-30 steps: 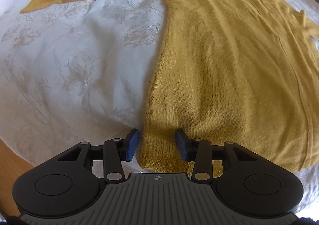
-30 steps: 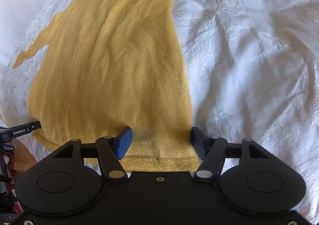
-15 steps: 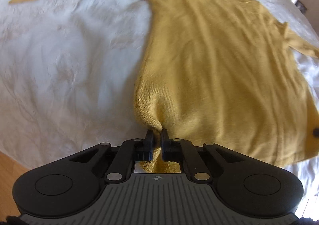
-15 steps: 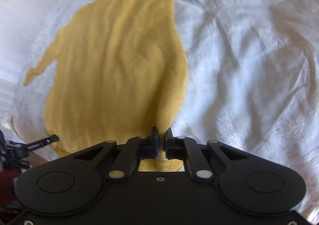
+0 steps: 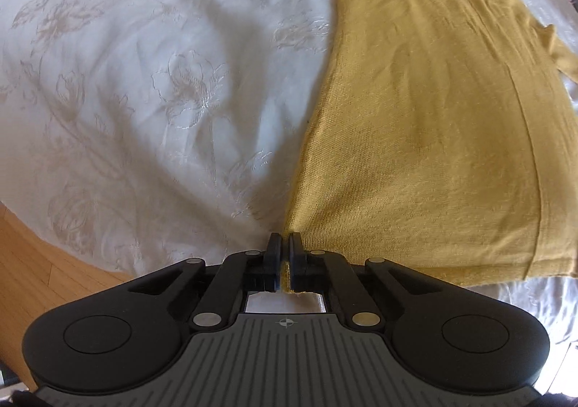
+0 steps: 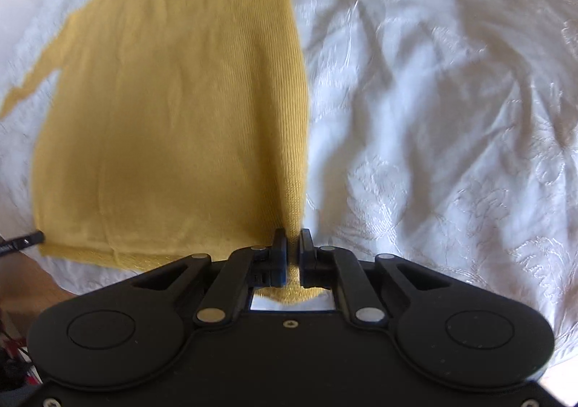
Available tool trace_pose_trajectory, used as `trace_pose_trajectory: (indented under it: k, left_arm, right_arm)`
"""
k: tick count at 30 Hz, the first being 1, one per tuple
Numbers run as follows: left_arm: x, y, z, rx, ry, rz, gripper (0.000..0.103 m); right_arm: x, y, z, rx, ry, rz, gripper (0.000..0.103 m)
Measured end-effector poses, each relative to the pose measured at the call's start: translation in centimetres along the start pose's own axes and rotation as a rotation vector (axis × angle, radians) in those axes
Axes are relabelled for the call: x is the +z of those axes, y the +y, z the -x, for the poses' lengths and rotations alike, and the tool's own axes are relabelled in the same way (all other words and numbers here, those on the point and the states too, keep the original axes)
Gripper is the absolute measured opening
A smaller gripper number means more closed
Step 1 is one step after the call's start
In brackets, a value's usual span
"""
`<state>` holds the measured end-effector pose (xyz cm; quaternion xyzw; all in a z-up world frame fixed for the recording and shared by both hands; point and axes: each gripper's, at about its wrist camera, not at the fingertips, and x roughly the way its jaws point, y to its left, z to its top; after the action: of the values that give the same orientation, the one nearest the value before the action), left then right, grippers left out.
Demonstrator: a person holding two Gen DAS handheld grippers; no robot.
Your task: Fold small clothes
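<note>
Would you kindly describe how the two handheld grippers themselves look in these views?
Both are black, with two round housings, silver pivot pins and dark finger pads. The left gripper has a ribbed grey plate bearing a small crosshair mark; the right gripper has a plain black plate with screws.

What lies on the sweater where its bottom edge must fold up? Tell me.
Nothing visible does. Both the left gripper and right gripper pinch the hem corners of the sweater, whose bare body lies flat on the white cloth.

Bright daylight, soft shadows across white embroidered bedcover (image 5: 151, 111). Sheen on embroidery. Left wrist view sharp; right wrist view motion-blurred over mustard-yellow knitted sweater (image 6: 173, 111). Fisheye bending, dark corners.
</note>
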<state>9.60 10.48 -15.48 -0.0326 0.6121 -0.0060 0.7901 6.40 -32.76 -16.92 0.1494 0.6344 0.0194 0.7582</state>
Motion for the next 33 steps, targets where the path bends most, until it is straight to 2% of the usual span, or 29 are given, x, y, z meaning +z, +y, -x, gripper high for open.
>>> trace_pose_trajectory:
  k: [2,3,4,5,6,7,8,10,12,14,18,22,26,33]
  left_arm:
    - [0.6,-0.2,0.5,0.012,-0.008,-0.020,0.008]
    - [0.9,-0.3,1.0,0.019,-0.024,-0.025,0.008]
    - [1.3,-0.4,1.6,0.021,-0.043,-0.027,0.009]
    - [1.5,-0.5,2.4,0.022,-0.066,-0.029,0.012]
    - [1.9,-0.6,3.1,0.024,-0.090,-0.030,0.025]
    - [2.4,-0.7,3.9,0.020,-0.118,-0.028,0.038]
    - [2.7,-0.9,4.7,0.010,-0.145,-0.025,0.044]
    - [3.8,-1.3,5.7,-0.018,-0.189,-0.016,0.066]
    - [4.9,-2.0,6.2,-0.055,-0.213,-0.021,0.069]
    - [6.0,-3.2,6.1,-0.080,-0.222,-0.033,0.073]
    - [7.9,-5.3,5.3,-0.122,-0.228,-0.062,0.074]
    - [8.1,-7.0,5.2,-0.171,-0.208,-0.074,0.082]
    - [8.3,-8.4,5.2,-0.150,-0.211,-0.092,0.094]
    - [8.4,-10.4,4.5,-0.096,-0.170,-0.053,0.095]
  right_arm:
    - [0.0,0.0,0.3,-0.028,-0.004,-0.015,0.024]
    - [-0.1,-0.1,0.6,-0.043,-0.012,-0.021,0.037]
    - [-0.1,-0.1,1.1,-0.066,-0.024,-0.030,0.045]
    - [-0.1,-0.1,1.7,-0.083,-0.038,-0.039,0.058]
    - [-0.1,-0.2,2.4,-0.094,-0.055,-0.052,0.064]
    - [-0.1,-0.2,2.9,-0.099,-0.072,-0.068,0.064]
    - [-0.1,-0.3,3.5,-0.103,-0.088,-0.085,0.065]
    - [0.0,0.0,4.7,-0.107,-0.130,-0.111,0.070]
    - [0.6,0.8,5.8,-0.094,-0.175,-0.122,0.077]
    - [1.6,1.8,6.8,-0.084,-0.210,-0.126,0.078]
    - [3.4,4.6,8.4,-0.054,-0.284,-0.115,0.088]
    - [4.9,6.4,9.4,-0.031,-0.333,-0.110,0.095]
    - [5.8,7.2,9.3,-0.012,-0.339,-0.091,0.097]
    - [7.5,5.5,9.0,0.022,-0.325,-0.061,0.100]
